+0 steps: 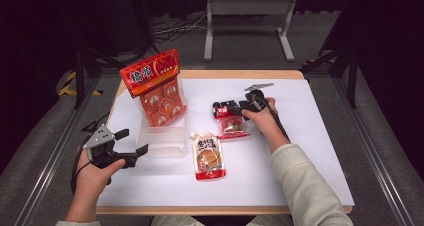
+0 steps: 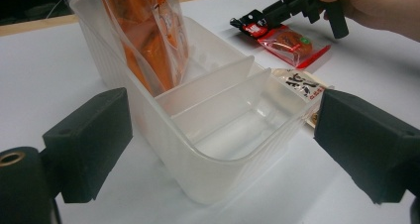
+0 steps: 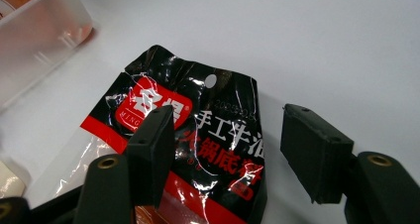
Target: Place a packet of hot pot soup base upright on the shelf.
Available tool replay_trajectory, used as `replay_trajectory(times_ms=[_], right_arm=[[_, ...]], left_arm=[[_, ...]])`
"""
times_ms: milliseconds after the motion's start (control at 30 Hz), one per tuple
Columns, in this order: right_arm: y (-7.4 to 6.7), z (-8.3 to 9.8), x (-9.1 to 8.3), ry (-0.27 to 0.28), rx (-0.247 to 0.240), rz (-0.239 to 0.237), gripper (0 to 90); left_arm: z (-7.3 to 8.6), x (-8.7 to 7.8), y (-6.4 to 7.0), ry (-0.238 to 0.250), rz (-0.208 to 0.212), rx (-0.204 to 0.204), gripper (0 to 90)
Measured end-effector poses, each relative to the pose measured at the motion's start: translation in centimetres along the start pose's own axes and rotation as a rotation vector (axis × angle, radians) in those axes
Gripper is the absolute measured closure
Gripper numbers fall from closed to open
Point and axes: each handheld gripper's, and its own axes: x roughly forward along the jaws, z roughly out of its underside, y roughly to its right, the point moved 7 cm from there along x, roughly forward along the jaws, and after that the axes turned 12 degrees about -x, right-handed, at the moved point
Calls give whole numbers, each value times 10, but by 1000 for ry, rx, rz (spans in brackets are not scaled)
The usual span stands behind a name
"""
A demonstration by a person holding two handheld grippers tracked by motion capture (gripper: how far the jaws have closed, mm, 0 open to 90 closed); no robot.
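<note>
While the right gripper (image 3: pixel 225 149) hovers with jaws wide over the black-and-red packet (image 3: pixel 198 144) lying flat on the table (image 1: pixel 310 136), its slick film may slip; the left gripper (image 2: pixel 218 144) waits open at the clear bin (image 2: pixel 208 149).

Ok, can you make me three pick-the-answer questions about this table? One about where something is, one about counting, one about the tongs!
1. Where does the orange bag stand?
A. in the clear bin
B. flat on the table
C. in a hand

2. How many packs lie flat on the table?
A. one
B. two
C. four

3. How are the right tongs?
A. shut tight with nothing in them
B. open over the black-and-red pack
C. open over the bin

Answers:
1. A, the orange bag stands upright in the bin's far compartment.
2. B, the black-and-red pack and the white pouch lie flat.
3. B, one jaw sits over the pack and the other beside it, wide apart, not pinching.
</note>
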Motion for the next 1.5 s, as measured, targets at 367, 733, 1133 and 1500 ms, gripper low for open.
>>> replay_trajectory(times_ms=[367, 733, 1133, 1500], right_arm=[[-6, 3, 6, -27, -28, -9, 395], [-6, 4, 5, -58, -117, 49, 665], [-14, 1, 0, -82, -194, 54, 889], [-11, -13, -32, 21, -139, 43, 895]], left_arm=[[1, 1, 0, -7, 1, -1, 89], [1, 2, 1, -11, 6, 0, 90], [1, 3, 2, -10, 13, -7, 91], [-1, 6, 3, -12, 14, 3, 91]])
